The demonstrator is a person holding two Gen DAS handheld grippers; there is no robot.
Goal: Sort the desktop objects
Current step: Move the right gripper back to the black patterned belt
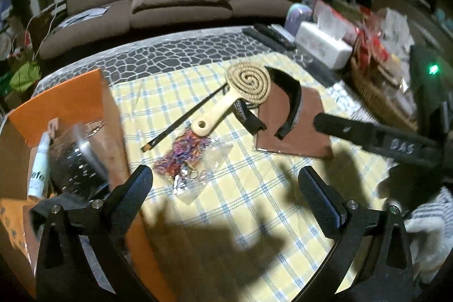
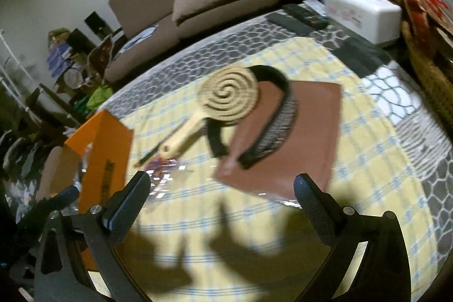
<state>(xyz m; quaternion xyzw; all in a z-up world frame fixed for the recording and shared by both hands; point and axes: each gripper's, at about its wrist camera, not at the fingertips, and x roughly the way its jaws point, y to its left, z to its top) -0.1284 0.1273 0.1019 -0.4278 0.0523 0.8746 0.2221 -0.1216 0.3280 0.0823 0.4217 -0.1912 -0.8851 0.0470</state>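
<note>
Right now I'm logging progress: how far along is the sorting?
Partly done, it seems. The orange box already holds a white bottle and a black round item. Nothing is in hand: the left gripper and right gripper are both open and empty. Left on the cloth: spiral paddle, headband, brown sheet, thin stick, and bag of small bands.
</note>
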